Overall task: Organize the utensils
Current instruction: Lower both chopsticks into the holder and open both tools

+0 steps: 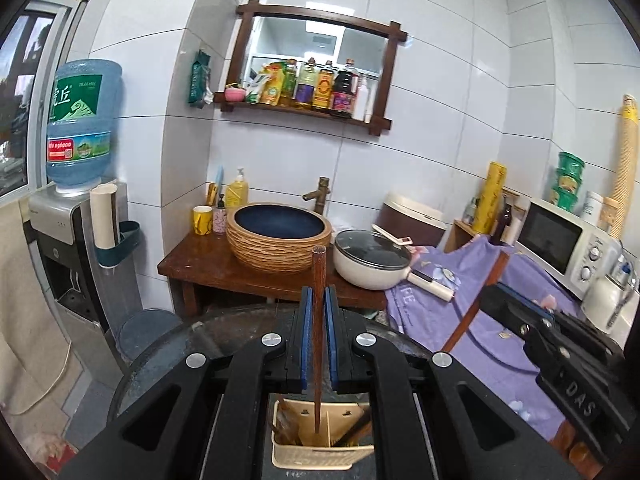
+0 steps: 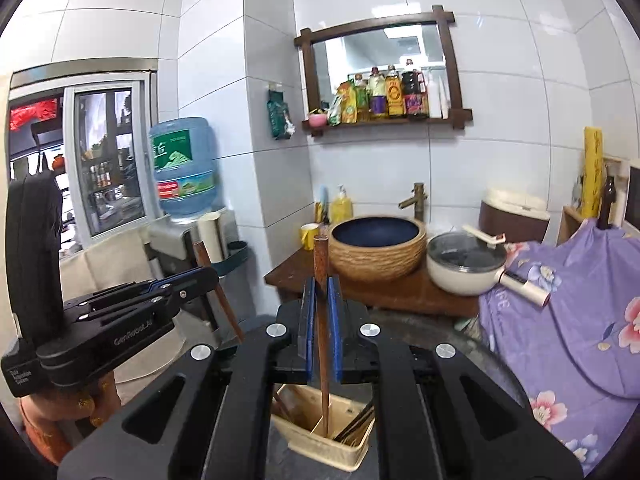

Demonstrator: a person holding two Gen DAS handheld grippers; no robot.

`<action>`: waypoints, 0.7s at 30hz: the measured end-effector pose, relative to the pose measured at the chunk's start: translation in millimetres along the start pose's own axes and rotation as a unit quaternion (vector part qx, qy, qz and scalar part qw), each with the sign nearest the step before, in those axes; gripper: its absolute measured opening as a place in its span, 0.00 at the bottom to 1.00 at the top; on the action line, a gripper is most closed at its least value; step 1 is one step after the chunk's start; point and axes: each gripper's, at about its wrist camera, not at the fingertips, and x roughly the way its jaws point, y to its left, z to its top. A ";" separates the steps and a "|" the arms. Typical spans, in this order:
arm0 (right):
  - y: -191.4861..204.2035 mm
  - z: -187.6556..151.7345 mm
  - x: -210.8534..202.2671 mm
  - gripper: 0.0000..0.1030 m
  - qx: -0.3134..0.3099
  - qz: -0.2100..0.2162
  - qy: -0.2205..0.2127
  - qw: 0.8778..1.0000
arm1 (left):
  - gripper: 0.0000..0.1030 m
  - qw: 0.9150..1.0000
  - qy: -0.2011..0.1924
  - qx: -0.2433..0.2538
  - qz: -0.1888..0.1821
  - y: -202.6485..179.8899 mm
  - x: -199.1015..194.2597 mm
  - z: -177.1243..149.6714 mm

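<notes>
Wooden chopsticks number two in the grippers: the left gripper pinches one dark reddish-brown chopstick upright between nearly closed blue pads, the right gripper another, both tips lowered into one cream divided holder already containing several utensils.

right tool gripping chopstick, over holder

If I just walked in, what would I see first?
Probably the two black claws, left claw and right claw, each pinching a brown chopstick upright over a beige utensil holder below. Behind them, a big blue-lined basin sits on a wooden counter.
</notes>
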 end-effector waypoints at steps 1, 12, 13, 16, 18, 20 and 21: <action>-1.6 -3.9 5.7 0.07 0.004 -0.001 -0.002 1.000 | 0.06 1.000 0.001 -0.003 0.001 1.6 5.3 -2.5; -19.3 -88.1 71.0 0.07 0.025 -0.027 0.062 0.997 | 0.06 0.997 0.072 -0.002 -0.001 13.2 61.2 -84.4; -19.5 -94.4 74.4 0.07 0.025 -0.027 0.067 0.997 | 0.06 0.997 0.079 0.002 -0.001 13.7 65.3 -91.5; -22.8 -111.3 83.3 0.07 0.026 -0.031 0.080 0.996 | 0.06 0.995 0.095 0.002 -0.002 17.7 74.8 -107.0; -23.3 -116.5 85.5 0.07 0.023 -0.037 0.081 0.996 | 0.06 0.995 0.101 0.005 0.000 21.1 78.8 -114.3; -25.2 -120.7 87.4 0.07 0.026 -0.035 0.087 0.995 | 0.06 0.995 0.103 0.009 0.001 22.7 80.3 -118.5; -25.9 -122.2 88.0 0.07 0.028 -0.034 0.087 0.995 | 0.07 0.995 0.099 0.008 0.000 23.9 78.8 -119.3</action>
